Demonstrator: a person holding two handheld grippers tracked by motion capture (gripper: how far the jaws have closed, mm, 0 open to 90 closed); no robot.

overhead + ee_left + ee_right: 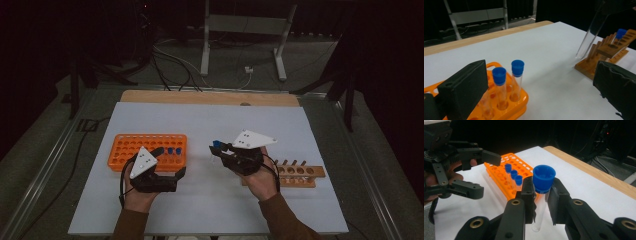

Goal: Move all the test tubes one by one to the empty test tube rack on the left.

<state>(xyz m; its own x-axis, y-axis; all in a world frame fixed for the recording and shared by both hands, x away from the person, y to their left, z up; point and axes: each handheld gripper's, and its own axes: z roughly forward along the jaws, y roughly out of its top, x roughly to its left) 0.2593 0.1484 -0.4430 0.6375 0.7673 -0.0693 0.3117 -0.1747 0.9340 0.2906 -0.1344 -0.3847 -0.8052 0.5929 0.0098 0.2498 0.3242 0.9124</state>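
Now | high view: right gripper (220, 148) carries a capped tube (216, 145) mid-surface, rack (147, 150) at its 9 o'clock | left gripper view: left gripper (539, 90) gapes, jaws apart, nothing between | right gripper view: jaws clamp tube below cap | step: transfer; next likely: lower into a free rack hole.

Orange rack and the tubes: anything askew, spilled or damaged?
Nothing stands out. The blue-capped test tubes stand upright in the orange rack, no spill on the white table top. The right hand-held gripper holds a capped test tube just below its cap, above the table. The wooden rack sits flat.
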